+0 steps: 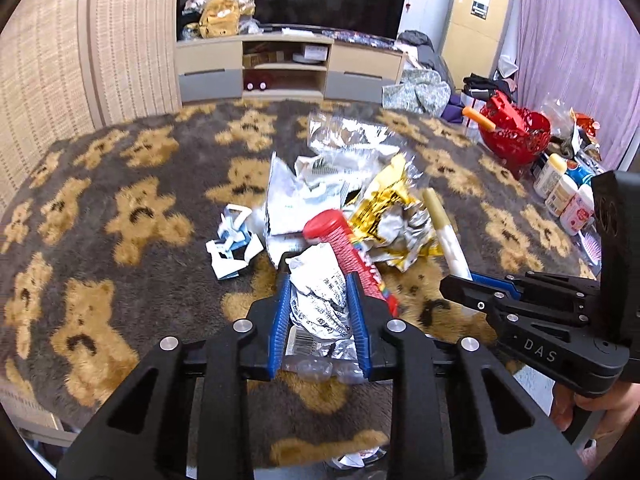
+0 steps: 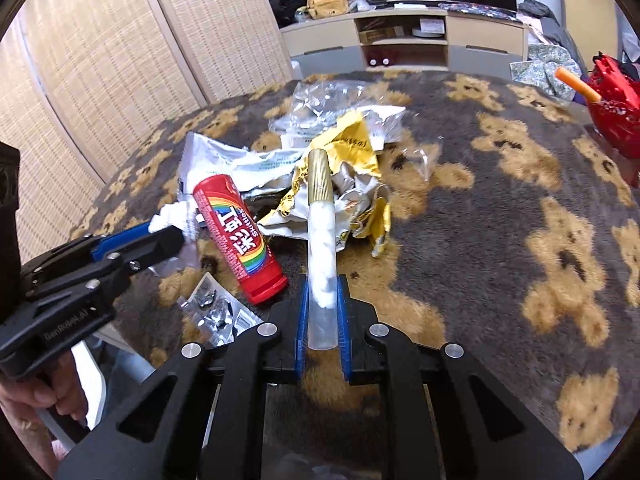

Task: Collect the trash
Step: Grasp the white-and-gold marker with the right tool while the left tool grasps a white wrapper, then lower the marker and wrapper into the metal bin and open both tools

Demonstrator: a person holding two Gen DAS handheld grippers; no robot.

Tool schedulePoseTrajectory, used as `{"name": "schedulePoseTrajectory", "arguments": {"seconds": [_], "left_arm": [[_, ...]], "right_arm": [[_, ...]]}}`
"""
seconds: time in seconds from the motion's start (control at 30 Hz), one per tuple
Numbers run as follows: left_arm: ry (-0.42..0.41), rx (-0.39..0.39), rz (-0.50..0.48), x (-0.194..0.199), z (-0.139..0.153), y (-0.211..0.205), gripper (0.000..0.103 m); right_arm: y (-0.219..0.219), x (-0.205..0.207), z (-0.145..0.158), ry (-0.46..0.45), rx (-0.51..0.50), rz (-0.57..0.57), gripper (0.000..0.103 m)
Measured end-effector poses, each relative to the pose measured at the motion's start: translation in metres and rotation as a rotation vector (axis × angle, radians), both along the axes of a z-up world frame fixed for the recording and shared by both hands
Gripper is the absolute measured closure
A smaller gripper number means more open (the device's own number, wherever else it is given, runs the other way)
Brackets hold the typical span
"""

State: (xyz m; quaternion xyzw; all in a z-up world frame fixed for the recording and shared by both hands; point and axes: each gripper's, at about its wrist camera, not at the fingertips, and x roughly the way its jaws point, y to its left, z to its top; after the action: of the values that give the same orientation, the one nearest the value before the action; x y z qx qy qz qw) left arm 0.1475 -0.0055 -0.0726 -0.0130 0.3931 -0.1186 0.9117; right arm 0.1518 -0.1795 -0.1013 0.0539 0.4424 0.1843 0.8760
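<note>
A pile of trash lies on the bear-print blanket (image 1: 120,200). My left gripper (image 1: 318,280) is shut on a crumpled white printed wrapper (image 1: 320,300); it also shows in the right wrist view (image 2: 160,236). My right gripper (image 2: 322,284) is shut on a clear tube with a gold cap (image 2: 320,240), which also shows in the left wrist view (image 1: 444,232). A red Skittles tube (image 2: 236,236) lies between the grippers. Gold foil wrapper (image 1: 388,208), silver foil bags (image 1: 344,136) and torn white-blue paper (image 1: 232,240) lie around.
A red basket (image 1: 516,132) with an orange stick stands at the right. White bottles (image 1: 564,196) stand by the right edge. A TV stand (image 1: 288,64) and woven screen (image 1: 60,60) are behind. A foil blister pack (image 2: 216,312) lies near the blanket's front edge.
</note>
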Motion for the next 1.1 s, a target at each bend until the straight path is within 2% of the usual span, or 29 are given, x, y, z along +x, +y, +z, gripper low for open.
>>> {"name": "schedulePoseTrajectory", "arguments": {"seconds": [0.23,0.43,0.57,0.7,0.8,1.1], "left_arm": [[-0.042,-0.007,-0.016,-0.048,0.023,-0.005,0.077],[-0.047,0.003,-0.040,-0.092,0.022,-0.016,0.077],[-0.029,0.004,-0.048,-0.117,0.010,-0.020,0.077],[0.000,0.015,-0.055,-0.140,-0.009,-0.023,0.077],[0.037,-0.017,-0.053,-0.154,-0.027,-0.024,0.077],[0.149,0.001,-0.071,-0.177,-0.086,-0.034,0.077]], "right_arm": [[-0.012,-0.040,0.021,-0.035,0.002,-0.014,0.089],[-0.024,-0.086,0.025,-0.036,0.010,-0.045,0.089],[-0.027,-0.109,0.025,-0.045,-0.021,-0.051,0.089],[-0.034,-0.130,0.013,-0.011,0.008,-0.054,0.089],[-0.035,-0.146,-0.004,0.029,0.024,-0.056,0.089],[-0.031,-0.169,-0.055,0.151,0.036,-0.075,0.089]]}}
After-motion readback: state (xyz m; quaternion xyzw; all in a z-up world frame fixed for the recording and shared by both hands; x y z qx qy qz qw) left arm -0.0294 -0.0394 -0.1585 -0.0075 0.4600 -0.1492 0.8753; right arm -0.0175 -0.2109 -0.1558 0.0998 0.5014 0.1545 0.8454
